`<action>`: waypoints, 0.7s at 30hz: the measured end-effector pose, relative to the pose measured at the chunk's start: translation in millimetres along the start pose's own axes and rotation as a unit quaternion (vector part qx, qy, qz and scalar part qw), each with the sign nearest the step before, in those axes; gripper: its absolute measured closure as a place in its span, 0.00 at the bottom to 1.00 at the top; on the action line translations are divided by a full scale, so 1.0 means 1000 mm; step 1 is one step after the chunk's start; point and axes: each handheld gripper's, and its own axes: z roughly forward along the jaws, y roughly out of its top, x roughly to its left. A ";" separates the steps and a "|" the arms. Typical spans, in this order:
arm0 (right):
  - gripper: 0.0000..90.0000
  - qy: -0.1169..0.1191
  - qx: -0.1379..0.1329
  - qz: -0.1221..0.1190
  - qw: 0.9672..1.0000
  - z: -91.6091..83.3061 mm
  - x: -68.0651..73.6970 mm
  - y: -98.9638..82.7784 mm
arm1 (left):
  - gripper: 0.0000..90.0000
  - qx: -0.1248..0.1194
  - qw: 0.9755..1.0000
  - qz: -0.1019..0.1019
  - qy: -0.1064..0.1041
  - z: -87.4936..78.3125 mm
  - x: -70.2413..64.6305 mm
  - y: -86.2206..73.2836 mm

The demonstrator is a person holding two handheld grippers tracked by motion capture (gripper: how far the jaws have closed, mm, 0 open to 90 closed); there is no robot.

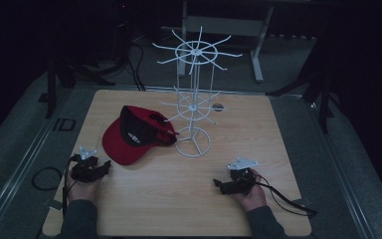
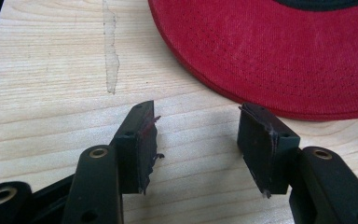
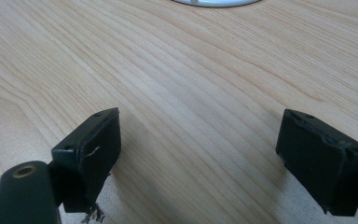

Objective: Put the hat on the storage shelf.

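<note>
The red cap [image 1: 132,137] lies on the wooden table [image 1: 258,144], touching the base of the white wire rack [image 1: 193,107]. The left gripper [image 2: 196,135] sits just beside the brim, jaws spread, nothing between them. The right gripper [image 3: 200,154], well apart, also gapes over bare wood.

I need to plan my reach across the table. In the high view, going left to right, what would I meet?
Left claw → red cap → white wire rack → right claw. Both claws rest open on the table, each in a hand.
</note>
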 end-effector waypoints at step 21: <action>0.15 0.000 0.001 0.001 1.000 0.000 0.000 0.000 | 0.95 -0.033 0.999 0.019 -0.002 -0.015 0.019 0.062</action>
